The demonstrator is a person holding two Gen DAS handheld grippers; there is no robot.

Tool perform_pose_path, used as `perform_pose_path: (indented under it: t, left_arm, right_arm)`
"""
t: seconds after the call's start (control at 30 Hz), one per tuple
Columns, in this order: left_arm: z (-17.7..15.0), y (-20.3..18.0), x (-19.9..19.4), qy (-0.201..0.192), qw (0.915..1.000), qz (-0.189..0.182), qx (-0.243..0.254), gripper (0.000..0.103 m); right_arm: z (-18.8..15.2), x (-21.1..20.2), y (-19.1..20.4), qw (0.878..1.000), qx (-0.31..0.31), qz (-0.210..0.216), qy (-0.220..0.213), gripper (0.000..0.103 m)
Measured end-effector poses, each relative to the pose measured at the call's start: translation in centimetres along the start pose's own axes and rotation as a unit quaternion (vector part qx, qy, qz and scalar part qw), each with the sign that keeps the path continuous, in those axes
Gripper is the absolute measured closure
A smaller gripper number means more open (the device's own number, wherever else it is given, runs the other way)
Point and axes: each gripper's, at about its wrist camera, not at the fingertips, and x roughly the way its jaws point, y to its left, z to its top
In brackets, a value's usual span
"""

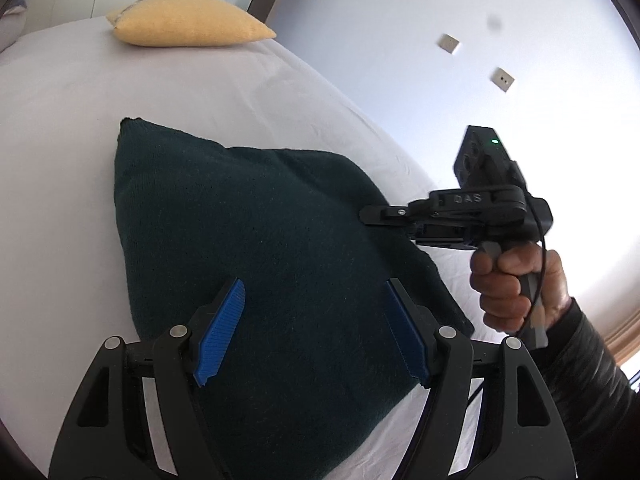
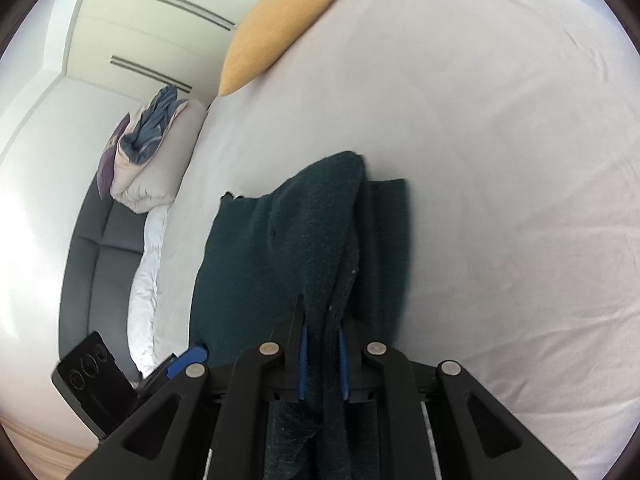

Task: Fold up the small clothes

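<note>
The dark green knitted garment (image 1: 248, 248) lies on the white-sheeted bed (image 1: 60, 120), near its right edge in the left wrist view. The yellow cushion (image 1: 188, 20) rests on the bed at the far end, well apart from the garment. The left gripper (image 1: 316, 328) hangs over the garment's near part. The right gripper (image 2: 323, 356) sits at the garment's right edge, with a fold of the fabric between its pads. A heap of pale bedding (image 2: 152, 156) lies at the bed's left edge in the right wrist view.
</note>
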Motion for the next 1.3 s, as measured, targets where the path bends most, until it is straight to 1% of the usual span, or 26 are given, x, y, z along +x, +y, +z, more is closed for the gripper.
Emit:
perform_pose_path:
  t: [0.03,0.1,0.2,0.23,0.3,0.37,0.4,0.43,0.47,0.5,0.53,0.6,0.67,0.73,0.83,0.87,0.9,0.93,0.97,1.0,1.03,1.07,1.1,1.13,1.2,1.3]
  left_arm:
    - [-0.3,-0.2,0.2,0.002,0.9999,0.011,0.013,0.033]
    - [-0.5,-0.7,0.8,0.006,0.9996,0.019,0.022,0.033]
    - [-0.8,-0.6,1.3,0.002,0.9997,0.019,0.015,0.033]
    - [-0.9,-0.3,1.1,-0.001,0.9999,0.014,0.01,0.033]
    - [-0.5,-0.3,1.3,-0.002,0.9999,0.01,0.002,0.033]
    - [-0.5,-0.2,1.5,-0.003,1.0,0.008,-0.001,0.033]
    - [-0.6,-0.2,1.6,-0.004,1.0,0.009,-0.001,0.033]
    - [-0.6,-0.1,1.6,-0.004,0.9999,0.01,0.001,0.033]
    - [-0.8,-0.2,1.5,-0.004,0.9999,0.011,0.002,0.033]
    - [-0.9,-0.2,1.5,-0.004,0.9999,0.012,0.001,0.033]
    - [-0.9,-0.3,1.4,-0.004,1.0,0.009,0.0,0.033]
    - [-0.7,-0.5,1.1,-0.005,1.0,0.005,-0.003,0.033]
    - [-0.2,-0.7,0.6,-0.009,1.0,0.001,0.0,0.033]
    - [0.5,-0.6,0.0,-0.015,0.9999,0.007,0.004,0.033]
    - [1.9,0.6,-0.6,-0.022,0.9997,0.007,-0.006,0.035]
    - [2.5,1.0,-0.6,-0.022,0.9997,0.003,-0.009,0.047]
    - [3.1,1.5,-0.4,-0.017,0.9998,-0.003,-0.012,0.066]
    - [3.6,1.9,0.0,-0.009,0.9997,-0.013,-0.018,0.074]
    - [4.3,2.8,0.5,-0.001,0.9989,-0.034,-0.034,0.08]
    - [4.8,3.8,1.1,0.0,0.9976,-0.047,-0.051,0.085]
    - [5.3,4.9,1.8,0.006,0.9962,-0.05,-0.071,0.088]
    - [5.3,5.8,2.1,0.009,0.9948,-0.053,-0.086,0.094]
    - [5.4,6.7,2.5,0.01,0.9927,-0.061,-0.103,0.096]
    - [5.4,7.9,3.0,0.011,0.9897,-0.073,-0.123,0.097]
    - [5.3,8.8,3.5,0.014,0.9882,-0.078,-0.131,0.1]
    - [5.6,9.0,3.6,0.009,0.9887,-0.083,-0.125,0.1]
  right_arm:
    - [-0.1,0.3,-0.4,1.0,0.003,-0.001,0.004,0.09]
    - [-0.2,1.2,-0.9,1.0,0.01,-0.004,0.013,0.09]
    - [-0.4,1.2,-0.8,1.0,0.029,0.011,0.0,0.087]
    - [-0.6,1.0,-0.6,0.999,0.032,0.013,-0.003,0.084]
    - [-1.4,0.2,-0.3,0.999,0.038,0.02,-0.006,0.074]
    - [-2.7,-0.9,0.2,0.999,0.027,0.025,-0.011,0.064]
    - [-3.4,-1.0,0.8,1.0,0.017,0.024,-0.008,0.064]
    - [-4.1,-1.0,1.3,1.0,0.007,0.022,-0.003,0.064]
    - [-4.8,-1.0,1.6,1.0,-0.003,0.019,0.004,0.066]
    - [-5.3,-0.9,1.6,1.0,-0.011,0.011,0.01,0.077]
    - [-5.6,-0.9,1.5,1.0,-0.018,-0.002,0.013,0.083]
    - [-5.7,-1.0,0.8,1.0,-0.01,0.002,0.012,0.087]
    - [-5.6,-1.3,0.0,1.0,-0.002,0.001,0.008,0.089]
    - [-5.4,-1.3,-0.1,1.0,-0.005,0.001,0.007,0.09]
    - [-5.4,-1.6,-0.5,1.0,-0.006,0.001,0.007,0.09]
    - [-5.2,-1.8,-0.8,1.0,-0.004,-0.002,0.005,0.09]
    - [-5.3,-2.1,-1.3,1.0,-0.002,-0.003,0.004,0.09]
    - [-5.2,-2.4,-1.8,1.0,0.004,0.0,0.002,0.09]
    - [-5.1,-2.6,-2.4,1.0,0.011,0.006,0.001,0.09]
    - [-5.1,-2.4,-3.0,1.0,0.019,0.016,0.005,0.09]
    - [-5.1,-2.2,-3.5,0.999,0.025,0.024,0.009,0.09]
    - [-5.2,-2.0,-3.7,0.999,0.027,0.029,0.011,0.09]
    - [-5.2,-1.8,-3.8,0.999,0.027,0.031,0.012,0.09]
    - [-5.2,-1.7,-3.8,0.999,0.027,0.031,0.012,0.09]
    - [-5.1,-1.5,-3.5,0.999,0.02,0.028,0.013,0.089]
    - [-5.3,-1.4,-3.6,0.999,0.019,0.027,0.012,0.089]
